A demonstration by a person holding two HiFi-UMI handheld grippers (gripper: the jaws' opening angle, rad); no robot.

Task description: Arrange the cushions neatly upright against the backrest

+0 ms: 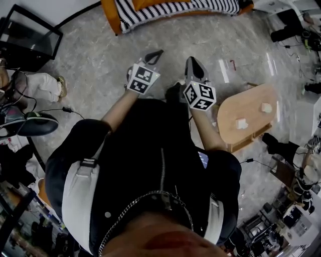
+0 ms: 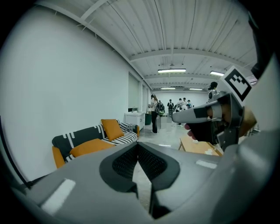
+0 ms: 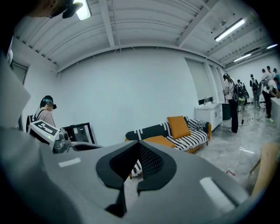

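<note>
A sofa (image 2: pixel 83 139) with a black-and-white striped cover and orange sides stands against the white wall. One orange cushion (image 2: pixel 112 129) leans upright on its backrest, and another orange cushion (image 2: pixel 89 147) lies flat on the seat. In the right gripper view the same sofa (image 3: pixel 192 136) shows with the upright cushion (image 3: pixel 178 127) and the flat cushion (image 3: pixel 156 141). The head view catches only the sofa's front edge (image 1: pixel 175 9) at the top. Both grippers are held up in front of the person, a few steps from the sofa. My left gripper (image 1: pixel 153 56) (image 2: pixel 138 146) is shut and empty. My right gripper (image 1: pixel 193 65) (image 3: pixel 139 145) is also shut and empty.
A low wooden table (image 1: pixel 246 118) with two small white objects stands to the right. A black-framed panel (image 1: pixel 30 37) leans at the left, with cables and bags on the floor nearby. A white cabinet (image 2: pixel 133 119) sits past the sofa, and several people stand farther down the room.
</note>
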